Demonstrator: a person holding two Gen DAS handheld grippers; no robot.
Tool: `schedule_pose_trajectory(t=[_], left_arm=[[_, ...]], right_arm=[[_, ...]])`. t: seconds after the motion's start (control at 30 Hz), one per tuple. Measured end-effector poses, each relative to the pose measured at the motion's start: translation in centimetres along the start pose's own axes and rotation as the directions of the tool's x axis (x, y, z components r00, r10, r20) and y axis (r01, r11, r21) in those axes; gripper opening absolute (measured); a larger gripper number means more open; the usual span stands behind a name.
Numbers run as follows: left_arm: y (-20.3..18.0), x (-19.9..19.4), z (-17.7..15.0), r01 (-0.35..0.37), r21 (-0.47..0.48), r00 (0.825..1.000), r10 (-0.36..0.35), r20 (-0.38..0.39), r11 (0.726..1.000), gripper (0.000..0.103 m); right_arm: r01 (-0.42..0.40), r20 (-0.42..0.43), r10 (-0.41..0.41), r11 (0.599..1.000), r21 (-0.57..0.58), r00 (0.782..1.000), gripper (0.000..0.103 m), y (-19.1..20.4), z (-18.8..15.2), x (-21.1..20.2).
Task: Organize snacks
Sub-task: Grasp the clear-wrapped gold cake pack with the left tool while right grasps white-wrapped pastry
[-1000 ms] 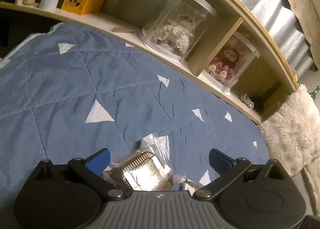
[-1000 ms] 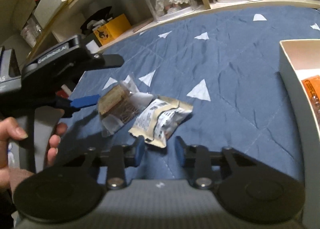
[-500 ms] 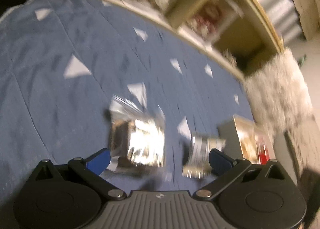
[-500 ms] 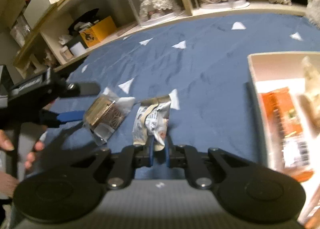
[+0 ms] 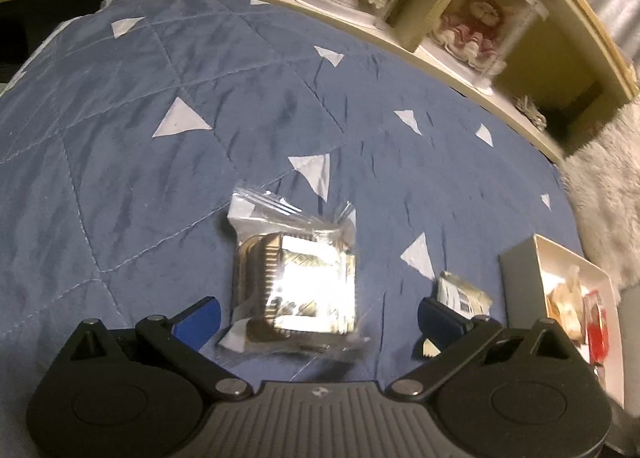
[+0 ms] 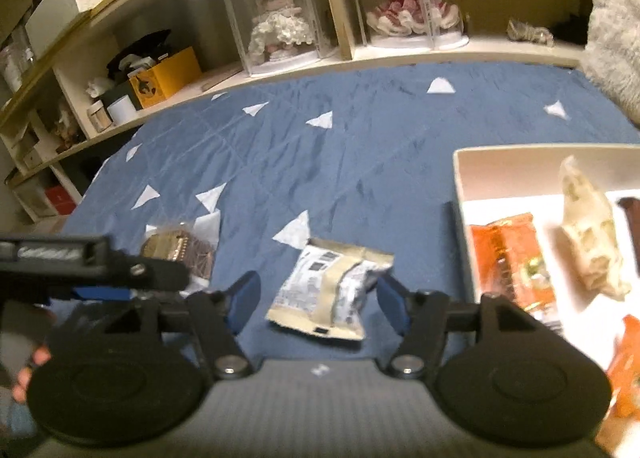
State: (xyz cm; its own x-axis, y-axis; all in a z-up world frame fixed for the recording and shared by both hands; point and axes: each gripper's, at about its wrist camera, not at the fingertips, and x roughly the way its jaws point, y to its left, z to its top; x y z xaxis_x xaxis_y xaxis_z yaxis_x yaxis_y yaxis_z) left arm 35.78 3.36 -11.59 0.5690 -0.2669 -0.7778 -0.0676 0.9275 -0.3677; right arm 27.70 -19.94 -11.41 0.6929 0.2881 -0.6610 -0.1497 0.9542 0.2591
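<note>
A clear plastic packet (image 5: pixel 294 282) with a brown and gold cake lies on the blue quilt, between the blue fingertips of my left gripper (image 5: pixel 318 318), which stands open around its near end without touching it. The packet (image 6: pixel 180 250) also shows in the right wrist view, partly behind the left tool. A beige and white pouch (image 6: pixel 332 290) lies flat between the jaws of my right gripper (image 6: pixel 320 300). These jaws are opening and the pads stand off its sides. That pouch (image 5: pixel 462 294) sits just past my left gripper's right finger.
A white box (image 6: pixel 460 178) at the right holds orange packets (image 6: pixel 508 258) and a pale wrapped snack (image 6: pixel 588 234). Shelves (image 6: pixel 400 54) with cased dolls run along the quilt's far edge. A fluffy cream throw (image 5: pixel 600 186) lies at the right. A hand (image 6: pixel 36 358) grips the left tool.
My right gripper, shut at the pouch's near edge half a second ago, now has its jaws apart around it. The left gripper has swung and tipped down over the clear packet.
</note>
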Motion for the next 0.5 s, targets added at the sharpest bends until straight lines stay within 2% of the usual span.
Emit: schedule_pose_trajectory(t=[0.13, 0.27, 0.5], left_arm=[[-0.7, 0.2, -0.1, -0.050, 0.007, 0.999, 0.049, 0.011, 0.999, 0.102], [-1.0, 0.3, -0.1, -0.093, -0.009, 0.995, 0.094, 0.021, 0.996, 0.096], [-1.5, 0.6, -0.2, -0.145, 0.001, 0.989, 0.145, 0.026, 0.989, 0.089]], right_arm=[[0.002, -0.017, -0.001, 0.996, 0.087, 1.000, 0.073, 0.5, 0.4, 1.2], [0.017, -0.014, -0.015, 0.989, 0.147, 1.000, 0.073, 0.1, 0.3, 1.9], [0.031, -0.028, -0.026, 0.983, 0.181, 0.999, 0.067, -0.5, 0.2, 3.3]])
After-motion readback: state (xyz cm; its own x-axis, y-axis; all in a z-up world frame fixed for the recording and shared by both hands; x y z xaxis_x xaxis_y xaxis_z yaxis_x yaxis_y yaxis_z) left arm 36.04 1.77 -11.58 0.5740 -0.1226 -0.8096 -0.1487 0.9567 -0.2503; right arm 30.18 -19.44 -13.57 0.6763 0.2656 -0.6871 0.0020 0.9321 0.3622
